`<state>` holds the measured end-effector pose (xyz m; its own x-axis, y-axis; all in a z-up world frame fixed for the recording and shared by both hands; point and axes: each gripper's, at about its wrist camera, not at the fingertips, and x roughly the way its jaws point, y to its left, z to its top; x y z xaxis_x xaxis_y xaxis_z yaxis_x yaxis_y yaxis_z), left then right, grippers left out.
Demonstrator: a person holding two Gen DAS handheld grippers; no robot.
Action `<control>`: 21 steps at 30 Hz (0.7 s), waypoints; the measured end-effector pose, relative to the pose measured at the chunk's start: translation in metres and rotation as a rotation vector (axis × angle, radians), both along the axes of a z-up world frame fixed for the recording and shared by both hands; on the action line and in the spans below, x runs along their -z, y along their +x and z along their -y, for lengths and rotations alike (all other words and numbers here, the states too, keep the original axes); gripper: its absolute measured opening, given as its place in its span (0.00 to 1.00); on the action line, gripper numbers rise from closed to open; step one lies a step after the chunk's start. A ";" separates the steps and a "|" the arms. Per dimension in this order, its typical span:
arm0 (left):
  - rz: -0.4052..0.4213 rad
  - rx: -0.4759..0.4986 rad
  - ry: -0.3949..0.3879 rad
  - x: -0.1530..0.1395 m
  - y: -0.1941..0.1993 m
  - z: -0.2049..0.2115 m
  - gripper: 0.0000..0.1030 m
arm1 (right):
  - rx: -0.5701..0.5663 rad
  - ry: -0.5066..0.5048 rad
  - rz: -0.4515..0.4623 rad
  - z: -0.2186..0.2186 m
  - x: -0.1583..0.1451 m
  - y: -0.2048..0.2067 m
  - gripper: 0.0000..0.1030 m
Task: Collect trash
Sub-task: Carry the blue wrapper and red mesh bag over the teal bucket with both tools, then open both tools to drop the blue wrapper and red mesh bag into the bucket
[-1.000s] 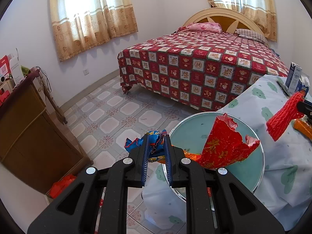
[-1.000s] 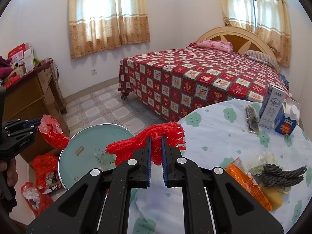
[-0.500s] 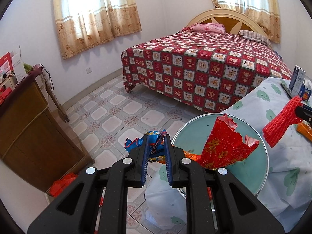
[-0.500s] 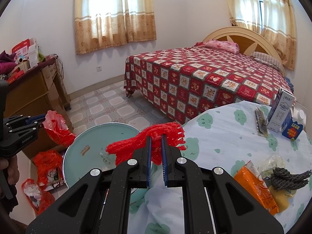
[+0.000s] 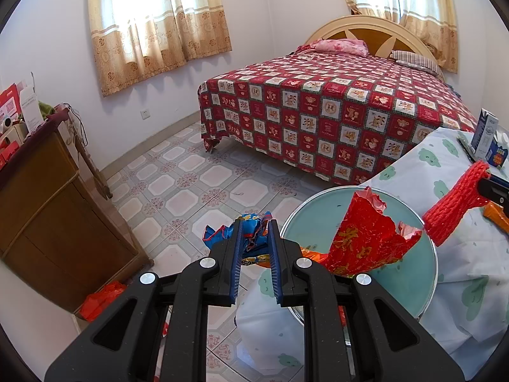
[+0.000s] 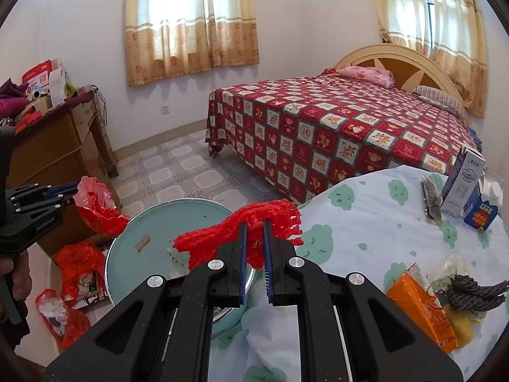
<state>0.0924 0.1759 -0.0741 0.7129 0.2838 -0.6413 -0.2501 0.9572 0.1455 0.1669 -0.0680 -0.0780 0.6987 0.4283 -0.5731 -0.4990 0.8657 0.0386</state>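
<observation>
Jaws of left gripper (image 5: 256, 234) clamped on crumpled wrappers (image 5: 366, 238), right gripper (image 6: 254, 226) on red mesh netting (image 6: 241, 229)

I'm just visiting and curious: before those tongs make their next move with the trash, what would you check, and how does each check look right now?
1. Right tongs clamped on the red net: ok.
2. Left tongs gripping the red bag: ok.
3. Bag mouth open wide enough for the net: cannot tell.
4. Net positioned over the bag: not ok, they are apart.
5. Table trash all gathered: not ok, an orange wrapper lies on the tablecloth.
</observation>
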 end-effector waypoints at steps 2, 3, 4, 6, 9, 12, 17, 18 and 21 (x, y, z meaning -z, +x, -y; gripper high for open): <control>0.000 0.002 -0.001 0.000 0.000 0.000 0.16 | -0.002 -0.001 -0.001 -0.001 0.000 -0.001 0.10; -0.002 0.004 -0.003 0.001 0.001 0.000 0.16 | -0.003 -0.001 -0.002 -0.001 0.000 -0.001 0.10; -0.001 0.005 -0.004 0.000 0.001 0.001 0.16 | -0.005 -0.001 -0.003 -0.002 0.001 -0.001 0.10; -0.003 0.012 -0.010 0.000 0.002 0.003 0.17 | -0.014 -0.001 -0.010 -0.005 0.002 -0.001 0.10; 0.002 0.022 -0.025 -0.001 0.002 0.006 0.20 | -0.039 -0.001 -0.022 -0.009 0.004 -0.002 0.14; 0.006 0.043 -0.036 -0.001 0.001 0.012 0.27 | -0.041 0.004 -0.034 -0.010 0.007 -0.002 0.20; 0.002 0.059 -0.032 0.004 0.001 0.023 0.46 | -0.030 0.001 -0.039 -0.008 0.012 -0.003 0.30; 0.002 0.061 -0.029 0.005 0.001 0.025 0.46 | -0.026 0.001 -0.039 -0.006 0.012 -0.003 0.32; -0.015 0.079 -0.024 0.012 0.001 0.035 0.53 | -0.001 -0.008 -0.035 0.005 0.014 -0.010 0.34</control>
<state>0.0938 0.1408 -0.0859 0.7226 0.2116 -0.6581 -0.1720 0.9771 0.1253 0.1572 -0.0730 -0.0919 0.6777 0.4242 -0.6006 -0.4982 0.8656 0.0491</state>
